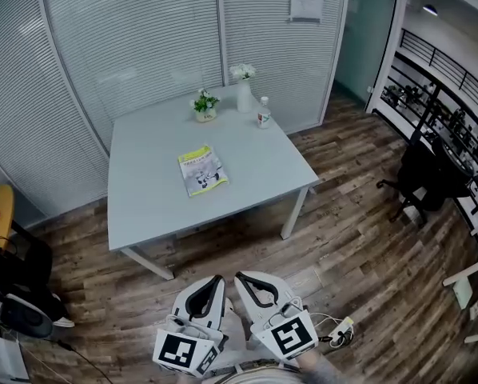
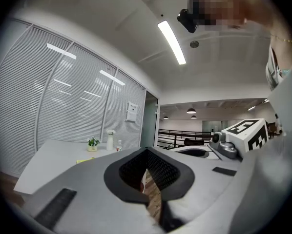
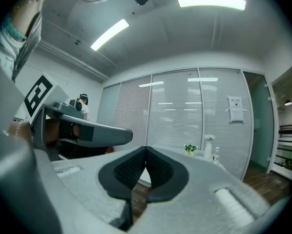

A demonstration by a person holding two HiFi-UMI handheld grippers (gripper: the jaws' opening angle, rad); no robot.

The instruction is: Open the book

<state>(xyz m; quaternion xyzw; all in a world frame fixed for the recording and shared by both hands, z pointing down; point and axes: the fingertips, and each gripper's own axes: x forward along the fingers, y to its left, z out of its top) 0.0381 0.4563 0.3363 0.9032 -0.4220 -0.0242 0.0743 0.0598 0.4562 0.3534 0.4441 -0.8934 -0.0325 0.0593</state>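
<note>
A big grey table (image 1: 247, 134) stands on a wood floor (image 1: 359, 238). The left gripper (image 1: 217, 280) and the right gripper (image 1: 240, 278) sit side by side, well away from the table. Both have their jaws closed tight with nothing in them. The book (image 1: 202, 170) lies shut near the table's middle. Its cover words are too small to read.

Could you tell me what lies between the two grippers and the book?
In the head view, only wooden floor, then bare table top, before the book.
</note>
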